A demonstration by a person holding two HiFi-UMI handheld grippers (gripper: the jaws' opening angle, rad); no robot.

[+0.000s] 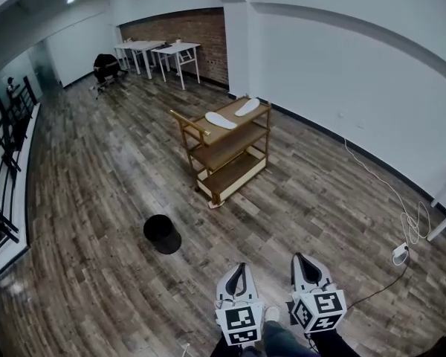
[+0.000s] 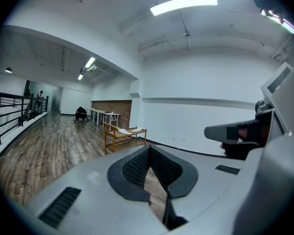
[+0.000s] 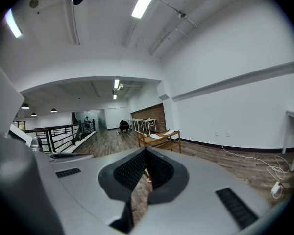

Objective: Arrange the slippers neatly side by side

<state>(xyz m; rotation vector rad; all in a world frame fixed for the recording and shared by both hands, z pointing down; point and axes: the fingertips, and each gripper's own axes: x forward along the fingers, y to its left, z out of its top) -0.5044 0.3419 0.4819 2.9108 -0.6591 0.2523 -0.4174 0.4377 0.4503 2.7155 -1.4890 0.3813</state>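
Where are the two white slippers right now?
In the head view, the two white slippers lie apart on the top shelf of the three-tier wooden cart, mid-room beside the white wall, beyond the black round bin.

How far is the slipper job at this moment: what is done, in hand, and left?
Done: nothing visible yet. The nearer slipper and the farther slipper lie apart, at different angles, on top of the wooden cart. In hand: nothing; the left gripper and the right gripper are both shut and empty, far from the cart. Left: go to the cart and set the slippers side by side.
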